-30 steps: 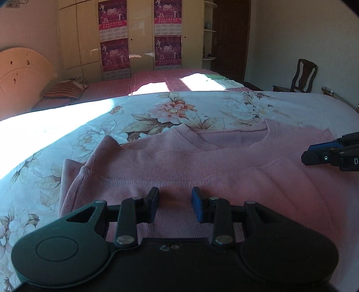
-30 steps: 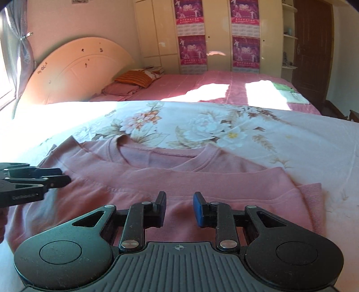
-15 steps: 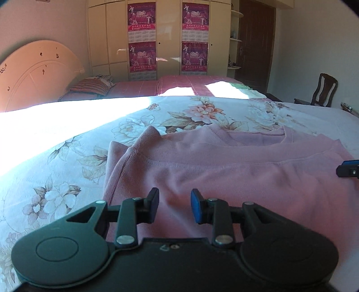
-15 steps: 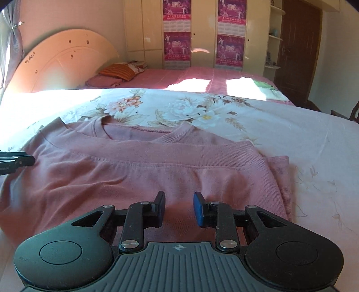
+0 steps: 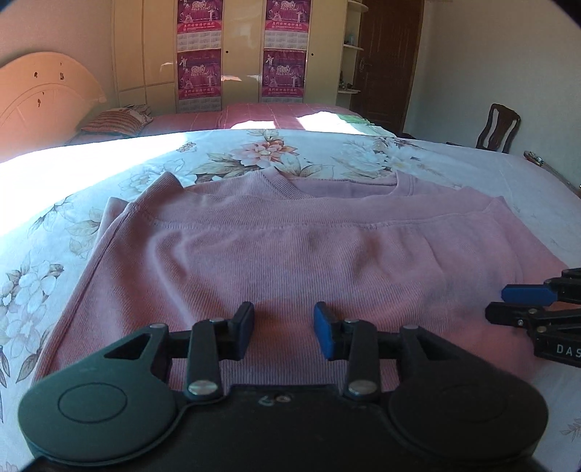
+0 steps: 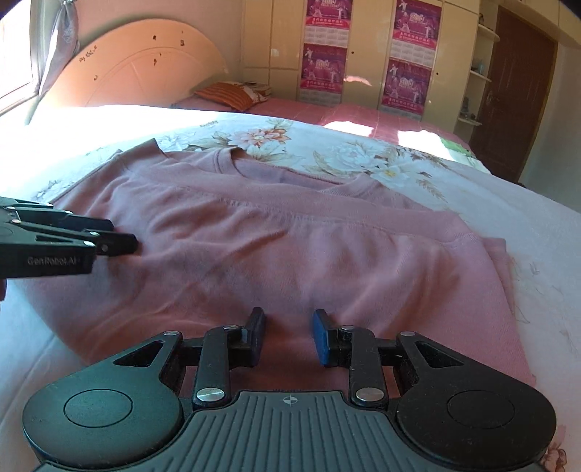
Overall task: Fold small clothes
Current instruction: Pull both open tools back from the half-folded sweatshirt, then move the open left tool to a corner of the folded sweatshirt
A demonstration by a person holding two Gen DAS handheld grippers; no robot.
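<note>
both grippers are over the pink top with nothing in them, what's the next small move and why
Probably lower both to the near edge of the pink top and pinch it there. The top lies flat on the flowered bedspread, bottom already folded up, collar away. The left gripper is opening, nothing between its fingers; the right gripper hovers open over the cloth. The near edge is closest for another fold.

"GenRobot.AI" on left gripper (image 6: pixel 120 243), "DAS" on right gripper (image 5: pixel 526 303), "2010" on wall posters (image 5: pixel 199 6)

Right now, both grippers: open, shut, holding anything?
Left gripper: jaws opening, nothing gripped, above the pink sweater.
Right gripper: open, holding nothing.
</note>
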